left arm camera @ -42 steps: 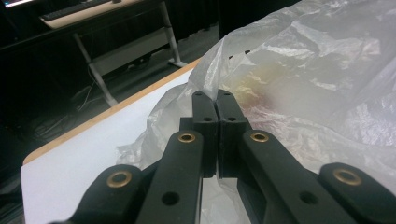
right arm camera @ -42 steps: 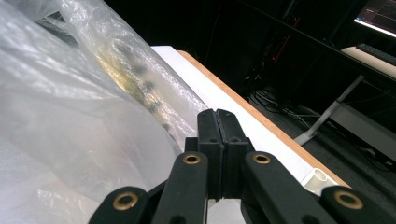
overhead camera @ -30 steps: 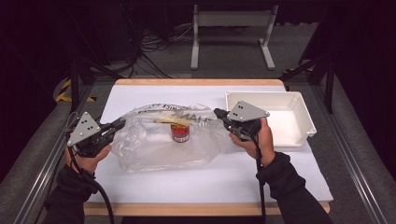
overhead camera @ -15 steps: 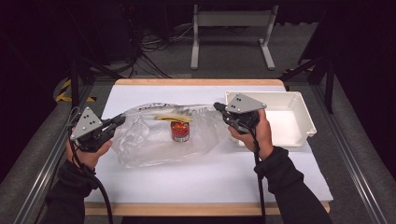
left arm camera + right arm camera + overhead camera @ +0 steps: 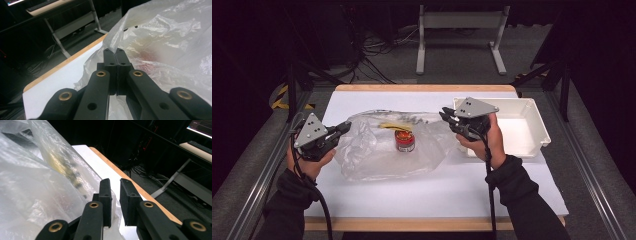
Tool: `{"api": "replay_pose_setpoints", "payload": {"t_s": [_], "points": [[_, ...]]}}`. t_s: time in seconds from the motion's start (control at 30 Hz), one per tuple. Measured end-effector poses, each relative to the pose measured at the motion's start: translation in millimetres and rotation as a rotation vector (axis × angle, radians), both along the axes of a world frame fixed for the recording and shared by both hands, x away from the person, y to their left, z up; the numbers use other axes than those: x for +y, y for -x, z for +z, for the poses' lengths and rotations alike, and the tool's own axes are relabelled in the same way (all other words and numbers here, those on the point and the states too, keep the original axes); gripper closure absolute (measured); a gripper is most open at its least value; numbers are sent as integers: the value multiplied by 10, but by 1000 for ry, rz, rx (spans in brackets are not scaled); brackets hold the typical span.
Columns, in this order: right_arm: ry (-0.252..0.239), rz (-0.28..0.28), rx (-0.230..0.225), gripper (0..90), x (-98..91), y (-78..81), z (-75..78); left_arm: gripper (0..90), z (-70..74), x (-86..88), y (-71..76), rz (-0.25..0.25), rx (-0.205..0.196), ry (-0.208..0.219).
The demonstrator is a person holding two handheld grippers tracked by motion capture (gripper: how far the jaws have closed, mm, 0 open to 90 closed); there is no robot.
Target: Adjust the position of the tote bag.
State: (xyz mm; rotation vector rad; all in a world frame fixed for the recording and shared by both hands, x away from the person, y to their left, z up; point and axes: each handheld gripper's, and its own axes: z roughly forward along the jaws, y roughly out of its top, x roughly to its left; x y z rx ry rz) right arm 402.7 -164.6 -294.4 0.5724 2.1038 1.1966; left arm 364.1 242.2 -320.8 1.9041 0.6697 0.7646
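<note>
A clear plastic bag [image 5: 372, 157] lies on the white table [image 5: 437, 195] with a red can [image 5: 404, 141] and a yellow item [image 5: 391, 125] inside it. My left gripper [image 5: 346, 126] is at the bag's left end, shut on a pinch of the film [image 5: 113, 42], as the left gripper view [image 5: 115, 51] shows. My right gripper [image 5: 445, 115] hovers at the bag's right end. Its jaws have just been opening and now stand a narrow gap apart [image 5: 115, 182]. The bag's film [image 5: 37, 195] lies beside its left jaw, and the pads press on nothing.
A white plastic tray [image 5: 532, 146] stands on the table's right side, just behind my right hand. The table's wooden far edge [image 5: 427, 88] runs behind the bag. Past it are a dark floor, cables and a metal stand [image 5: 459, 30].
The right gripper's jaws have parted slightly and the bag's right end now sags off them. The left gripper keeps its pinch and has not moved.
</note>
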Motion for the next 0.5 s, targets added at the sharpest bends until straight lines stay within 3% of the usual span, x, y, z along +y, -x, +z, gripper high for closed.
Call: {"api": "replay_pose_setpoints", "payload": {"t_s": [0.27,0.4,0.5], "points": [[-33,18,13,595,-45,68,87,900,8,-40,1,-9,0,-7],[-57,28,15,600,-60,115,147,900,4,-68,-2,-13,6,-15],[-58,72,13,669,-24,184,190,900,-1,-88,-6,-3,9,-25]]}}
